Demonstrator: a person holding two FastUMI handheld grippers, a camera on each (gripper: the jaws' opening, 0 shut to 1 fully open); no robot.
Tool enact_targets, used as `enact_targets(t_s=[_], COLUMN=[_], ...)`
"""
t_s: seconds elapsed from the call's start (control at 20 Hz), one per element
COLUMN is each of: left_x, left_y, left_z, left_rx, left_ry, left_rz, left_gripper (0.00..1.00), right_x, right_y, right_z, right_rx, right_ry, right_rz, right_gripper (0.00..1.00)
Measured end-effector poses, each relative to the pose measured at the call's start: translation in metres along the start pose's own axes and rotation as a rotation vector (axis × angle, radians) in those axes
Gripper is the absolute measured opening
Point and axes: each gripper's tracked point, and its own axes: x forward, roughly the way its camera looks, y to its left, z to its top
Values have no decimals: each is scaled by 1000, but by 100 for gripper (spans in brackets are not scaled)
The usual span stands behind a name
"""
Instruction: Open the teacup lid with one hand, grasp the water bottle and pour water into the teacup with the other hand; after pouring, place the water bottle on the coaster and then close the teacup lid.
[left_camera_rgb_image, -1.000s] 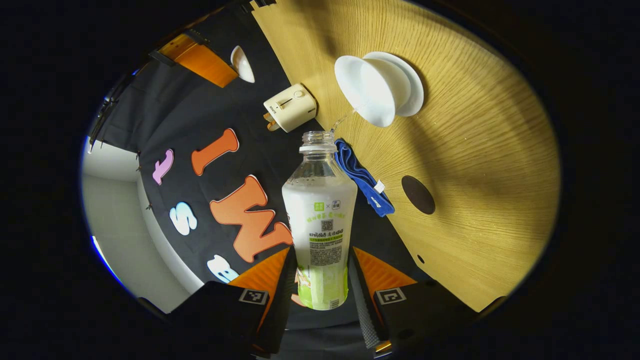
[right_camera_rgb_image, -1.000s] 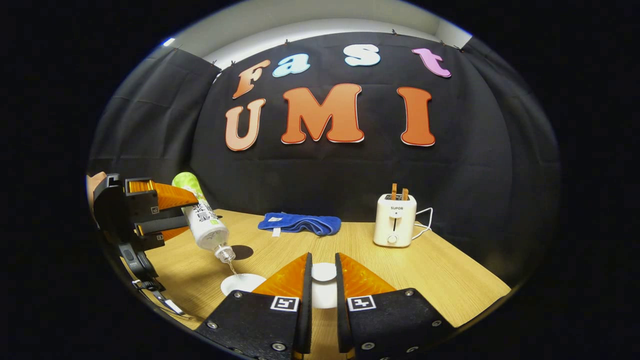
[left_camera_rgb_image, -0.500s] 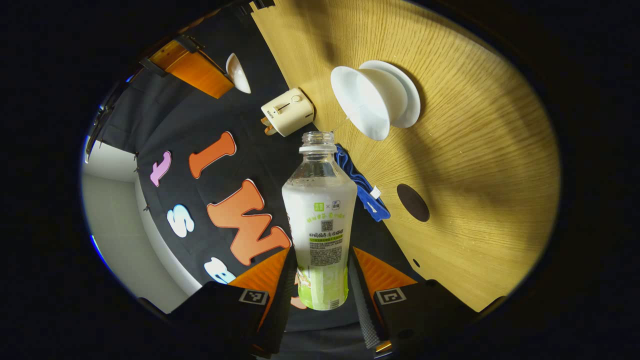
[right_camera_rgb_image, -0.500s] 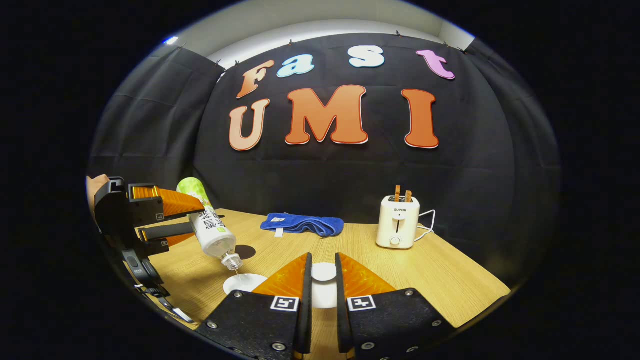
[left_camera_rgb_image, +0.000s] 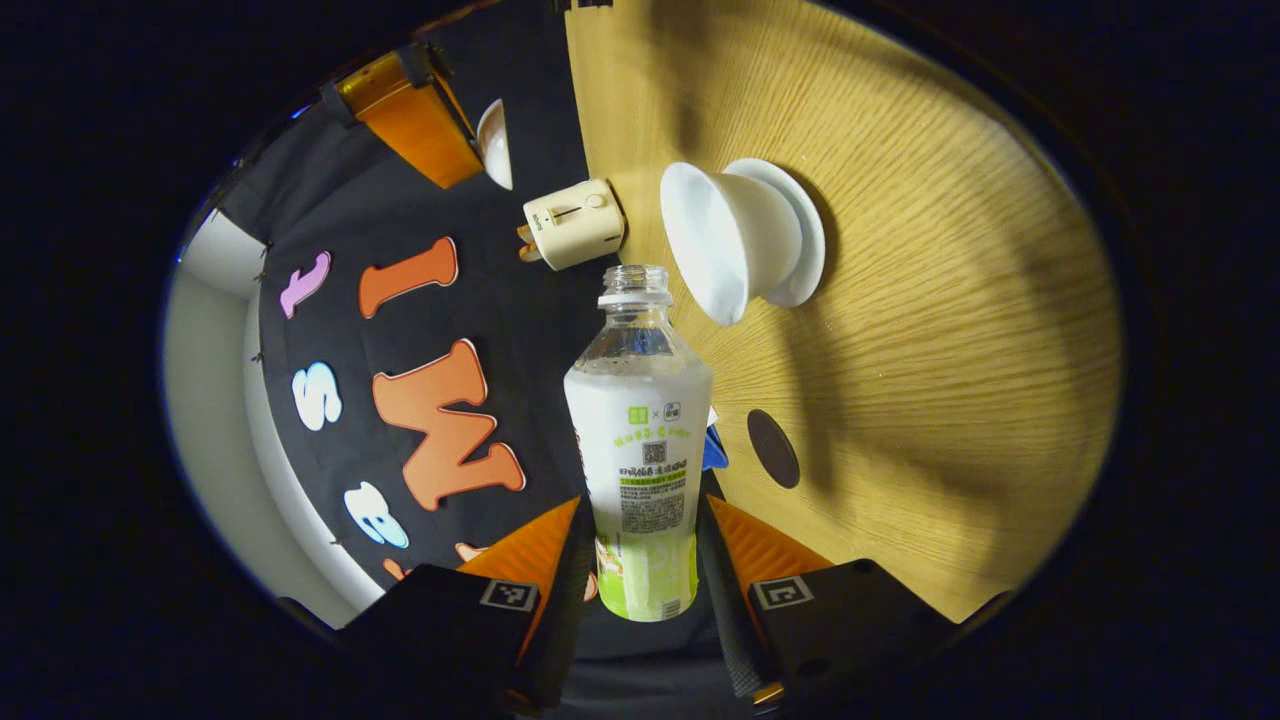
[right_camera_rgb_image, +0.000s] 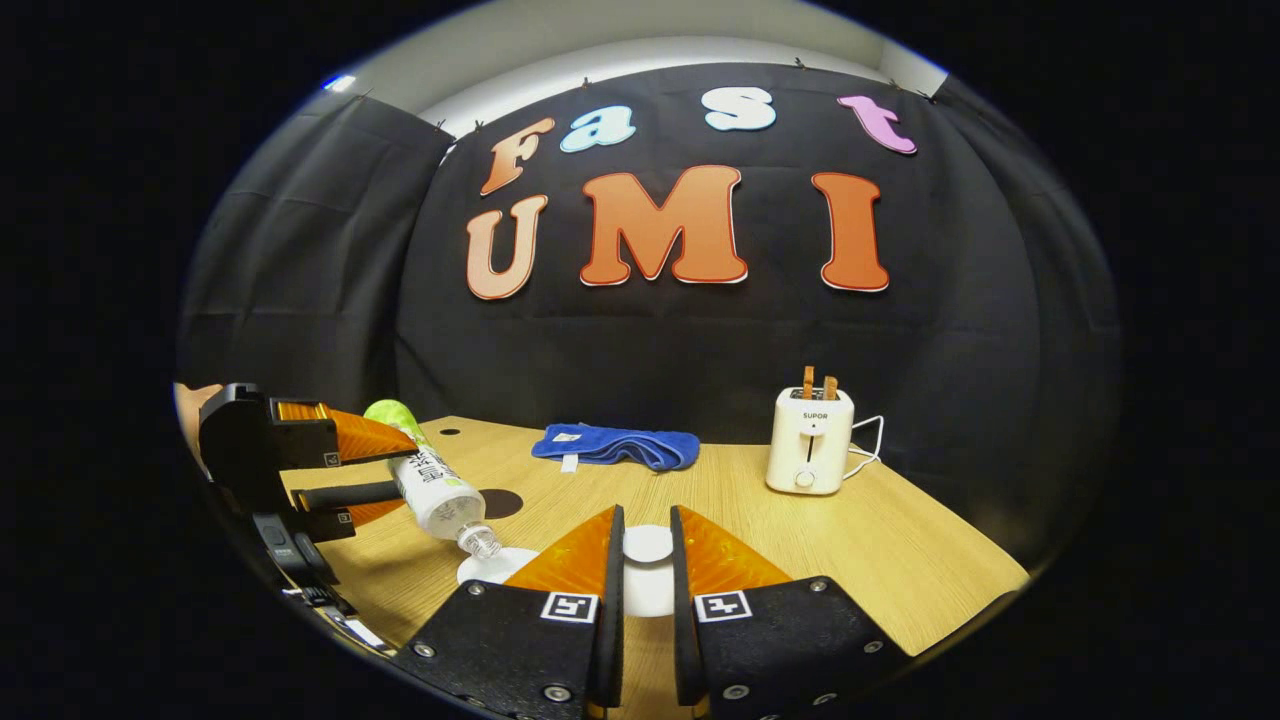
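Note:
My left gripper (left_camera_rgb_image: 640, 505) is shut on the lower body of an uncapped water bottle (left_camera_rgb_image: 640, 420) with a white and green label. Its mouth points toward the white teacup (left_camera_rgb_image: 715, 240), which stands on a saucer (left_camera_rgb_image: 808, 232). In the right gripper view the bottle (right_camera_rgb_image: 430, 485) lies tilted, mouth down beside the cup's rim (right_camera_rgb_image: 495, 568); I see no stream. My right gripper (right_camera_rgb_image: 647, 512) is shut on the white teacup lid (right_camera_rgb_image: 648, 545), held above the table. The dark round coaster (left_camera_rgb_image: 773, 448) lies near the bottle on the table.
A cream toaster (right_camera_rgb_image: 810, 452) with toast stands at the back right of the wooden table (right_camera_rgb_image: 880, 560). A folded blue cloth (right_camera_rgb_image: 615, 445) lies at the back middle. A small hole (right_camera_rgb_image: 449, 432) marks the table's far left corner.
The bottle has swung down toward level and its mouth has dropped to the cup. The thin stream of water seen earlier is gone. The right gripper with the lid has barely moved.

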Motion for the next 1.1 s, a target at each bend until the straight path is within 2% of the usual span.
enact_targets(t_s=[0.05,0.1,0.2,0.25,0.3,0.35,0.4,0.5,0.55,0.7,0.75,0.85,0.95,1.1], left_x=[-1,-1,1,1,2,3,5,11,15,25,30,41,50,73], left_y=[-1,3,14,20,27,36,44,63,73,97,104,116,118,109], left_z=[0,-1,-12,-19,-28,-37,-46,-64,-71,-86,-92,-98,-101,-102], left_rx=[-43,-88,-184,-240,-314,-401,-485,-618,-674,-852,-909,-1043,-1166,-1336], left_ry=[-7,-9,0,8,19,32,42,55,57,49,50,37,20,1], left_rz=[1,14,57,81,107,124,132,180,207,268,297,329,354,376], left_gripper=[59,63,63,58,58,63,58,58,67,58,63,59,63,62], right_x=[0,0,1,2,3,3,4,4,5,6,6,7,6,5], right_y=[0,2,2,1,1,1,1,4,6,11,12,16,17,18], right_z=[-1,-1,-2,-1,0,-1,-1,0,1,2,1,1,1,2], right_rx=[2,4,8,12,16,21,26,23,17,15,17,17,11,21], right_ry=[1,0,-2,-4,-5,-6,-5,-4,-6,-7,-6,-3,-4,-5], right_rz=[4,10,15,14,13,14,15,19,21,32,35,41,42,49], right_gripper=[21,21,21,21,21,21,21,21,21,21,21,21,21,21])
